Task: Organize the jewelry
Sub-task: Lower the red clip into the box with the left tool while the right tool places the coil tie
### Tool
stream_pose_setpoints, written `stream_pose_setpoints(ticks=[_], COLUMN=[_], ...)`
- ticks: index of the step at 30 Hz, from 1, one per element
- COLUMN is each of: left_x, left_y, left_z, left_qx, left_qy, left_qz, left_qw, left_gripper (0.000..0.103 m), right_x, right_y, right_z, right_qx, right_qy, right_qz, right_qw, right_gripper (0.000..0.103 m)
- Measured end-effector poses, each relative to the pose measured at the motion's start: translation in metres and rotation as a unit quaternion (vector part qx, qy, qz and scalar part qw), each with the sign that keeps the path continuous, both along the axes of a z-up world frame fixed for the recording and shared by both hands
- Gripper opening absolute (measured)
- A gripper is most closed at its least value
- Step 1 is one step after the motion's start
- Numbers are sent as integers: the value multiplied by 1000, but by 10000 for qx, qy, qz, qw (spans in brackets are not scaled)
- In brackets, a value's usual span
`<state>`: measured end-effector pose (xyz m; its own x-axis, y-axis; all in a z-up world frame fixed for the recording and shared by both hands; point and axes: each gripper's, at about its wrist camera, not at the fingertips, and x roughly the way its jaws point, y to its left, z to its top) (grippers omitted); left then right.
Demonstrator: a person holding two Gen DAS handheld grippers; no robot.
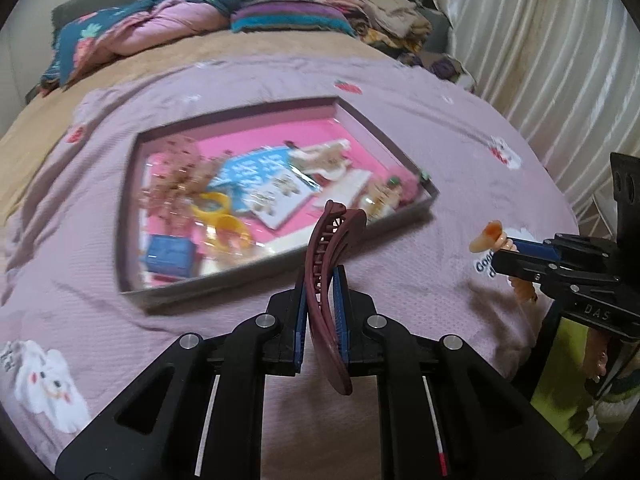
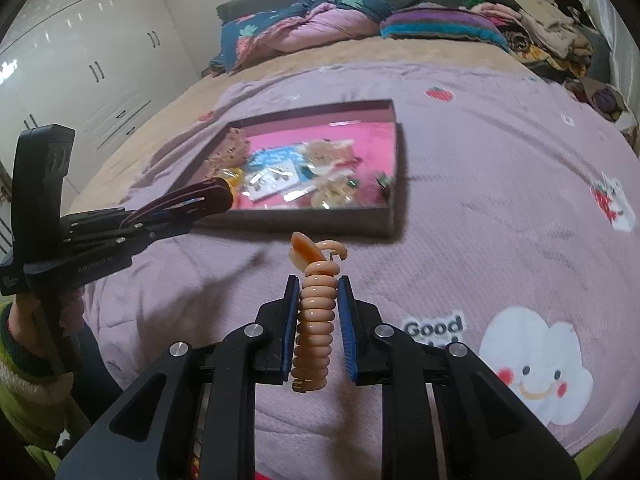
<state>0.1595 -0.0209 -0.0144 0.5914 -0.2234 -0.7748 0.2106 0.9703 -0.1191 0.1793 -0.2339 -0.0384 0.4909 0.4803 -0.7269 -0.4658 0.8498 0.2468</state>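
Observation:
My left gripper [image 1: 322, 276] is shut on a dark maroon curved hair clip [image 1: 326, 280] and holds it upright above the bed, just short of the near rim of a shallow box [image 1: 280, 258] with a pink floor. My right gripper [image 2: 318, 284] is shut on a peach spiral hair tie [image 2: 314, 320] and holds it above the blanket in front of the box [image 2: 320, 218]. Each gripper shows in the other view: the right [image 1: 508, 254] and the left [image 2: 192, 208] with the clip [image 2: 200, 198]. The box holds jewelry cards, yellow rings and other accessories.
The box lies on a lilac blanket [image 2: 500, 220] with strawberry and cloud prints. Folded quilts and pillows [image 1: 168, 20] and a pile of clothes [image 1: 392, 12] lie at the head of the bed. A curtain [image 1: 540, 40] hangs on the right; white wardrobes [image 2: 80, 60] stand on the left.

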Motion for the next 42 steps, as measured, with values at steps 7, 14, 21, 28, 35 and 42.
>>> stream_pose_setpoints(ticks=[7, 14, 21, 28, 35, 42], left_x=[5, 18, 32, 53, 73, 91], left_y=[28, 51, 62, 61, 51, 36], left_z=[17, 27, 28, 22, 18, 13], left_qx=[-55, -108, -135, -194, -207, -306], left_qy=[-149, -181, -170, -64, -18, 25], left_qz=[374, 686, 872, 940, 872, 757], left_qw=[9992, 9974, 9960, 9954, 9960, 9967], left_gripper=[6, 6, 6, 6, 6, 6], right_x=[8, 24, 52, 84, 106, 115], right_y=[26, 48, 58, 53, 32, 16], right_z=[20, 39, 50, 48, 49, 48], right_qx=[2, 26, 7, -43, -49, -28], right_qy=[-199, -444, -637, -636, -643, -605], right_qz=[271, 399, 356, 95, -192, -333], right_qw=[9994, 9982, 9973, 9979, 9977, 9976], right_gripper=[19, 19, 19, 19, 19, 19])
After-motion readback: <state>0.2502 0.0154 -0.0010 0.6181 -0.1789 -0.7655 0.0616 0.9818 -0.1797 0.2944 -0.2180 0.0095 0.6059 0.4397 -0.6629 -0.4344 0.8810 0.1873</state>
